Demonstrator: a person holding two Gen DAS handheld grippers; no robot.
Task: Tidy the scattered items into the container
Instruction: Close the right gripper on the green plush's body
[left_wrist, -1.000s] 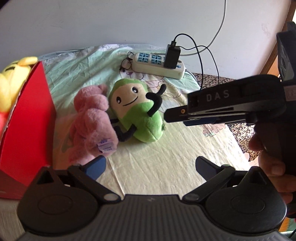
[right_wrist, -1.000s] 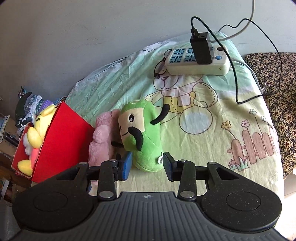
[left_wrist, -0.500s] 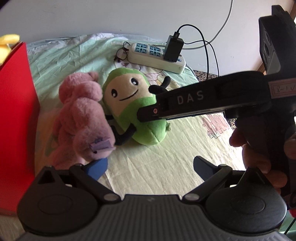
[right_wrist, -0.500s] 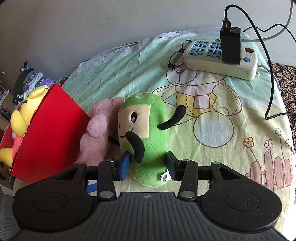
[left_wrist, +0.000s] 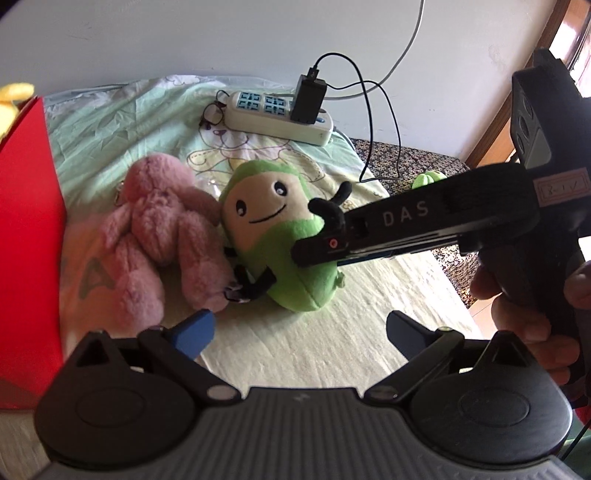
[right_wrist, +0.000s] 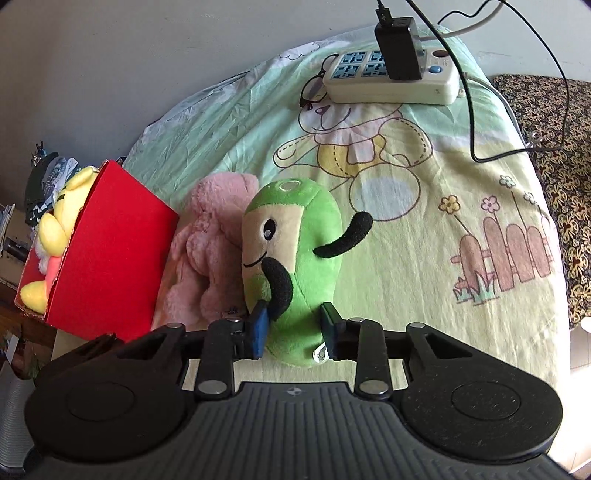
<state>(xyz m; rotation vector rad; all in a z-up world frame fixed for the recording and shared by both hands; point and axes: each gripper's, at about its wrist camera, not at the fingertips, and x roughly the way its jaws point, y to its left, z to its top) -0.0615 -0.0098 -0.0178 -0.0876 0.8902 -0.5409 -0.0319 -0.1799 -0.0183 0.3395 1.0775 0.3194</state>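
Observation:
A green bean plush (right_wrist: 295, 240) with a smiling face lies on the bed sheet beside a pink plush (right_wrist: 210, 251). My right gripper (right_wrist: 293, 328) straddles the green plush's lower body; its jaws are closing and both pads press into its sides. From the left wrist view the right gripper (left_wrist: 317, 251) reaches across the green plush (left_wrist: 273, 221). My left gripper (left_wrist: 301, 332) stands open, with nothing between its fingers, just in front of the pink plush (left_wrist: 159, 240). The red box (right_wrist: 110, 258) stands at the left, holding a yellow plush (right_wrist: 55, 236).
A power strip (right_wrist: 391, 81) with a black charger, cables and a pair of glasses (right_wrist: 312, 92) lies at the far end of the bed. A patterned cloth (right_wrist: 554, 147) borders the right edge. A person's hand (left_wrist: 524, 314) holds the right gripper's handle.
The right gripper has come down around the green plush and its jaws have narrowed onto the toy's body. The left wrist view has drawn closer to the two plushes.

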